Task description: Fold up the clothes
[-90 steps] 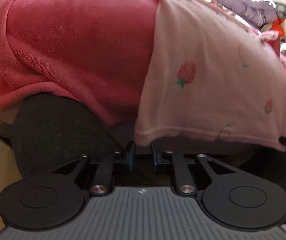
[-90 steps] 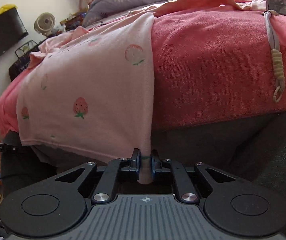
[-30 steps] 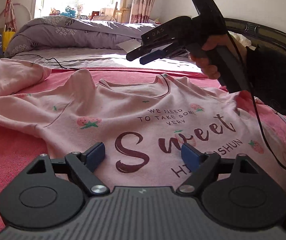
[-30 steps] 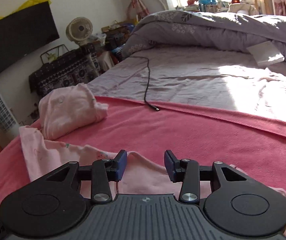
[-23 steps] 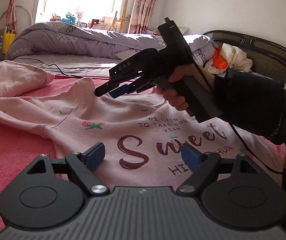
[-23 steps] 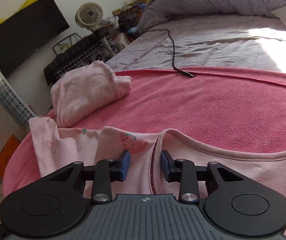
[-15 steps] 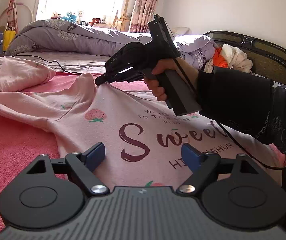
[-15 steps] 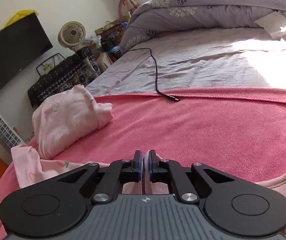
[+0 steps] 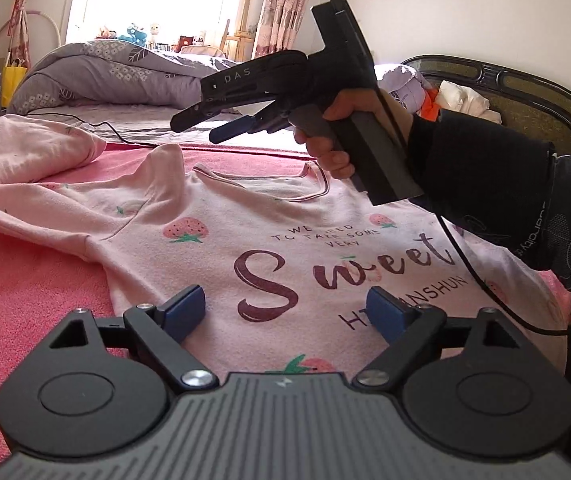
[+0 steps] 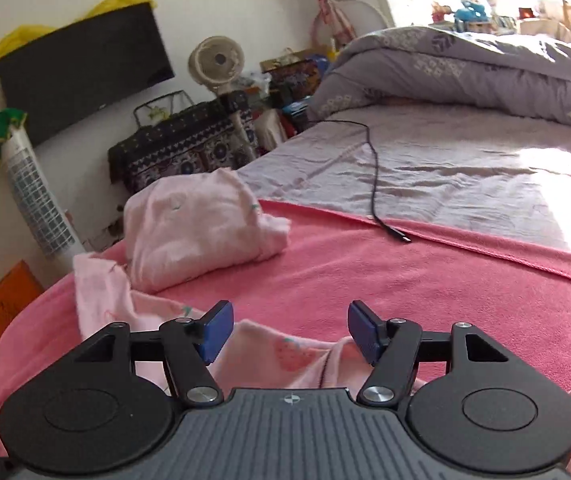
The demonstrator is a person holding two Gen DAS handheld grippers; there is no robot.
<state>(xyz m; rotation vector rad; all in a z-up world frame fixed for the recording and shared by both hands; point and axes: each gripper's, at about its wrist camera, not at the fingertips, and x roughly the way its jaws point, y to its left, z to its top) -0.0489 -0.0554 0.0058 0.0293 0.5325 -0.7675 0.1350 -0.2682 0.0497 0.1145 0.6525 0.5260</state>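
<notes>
A: What is the largest thing here?

B: The bed, with a pink fleece blanket [image 9: 25,280] over its near end, a pale lilac sheet [image 10: 465,176] past that, and a rolled grey-lilac patterned duvet [image 10: 465,64] at the far side.

A: And the garment?

B: A pale pink strawberry-print T-shirt with dark "Sweet" lettering [image 9: 285,248] lies face up, spread flat on the blanket, collar toward the duvet. A second, bunched pink garment [image 10: 201,228] sits beside its sleeve.

A: Any containers?

B: An orange box [image 10: 1,304] on the floor by the bed; its contents cannot be seen.

A: The tongs?

B: The left gripper [image 9: 285,312] hovers over the lettering, its jaws wide apart and empty. The right gripper [image 10: 287,330] has just been opening; its jaws stand apart above the collar edge, gripping nothing.

A: What does each view add?

B: The left view alone shows the lettering, a dark curved headboard [image 9: 525,92], and a hand [image 9: 349,136] in a black sleeve holding the right gripper aloft. The right view alone shows a white fan [image 10: 217,60], a black wall screen [image 10: 81,76] and a black cable [image 10: 377,184] on the sheet.
</notes>
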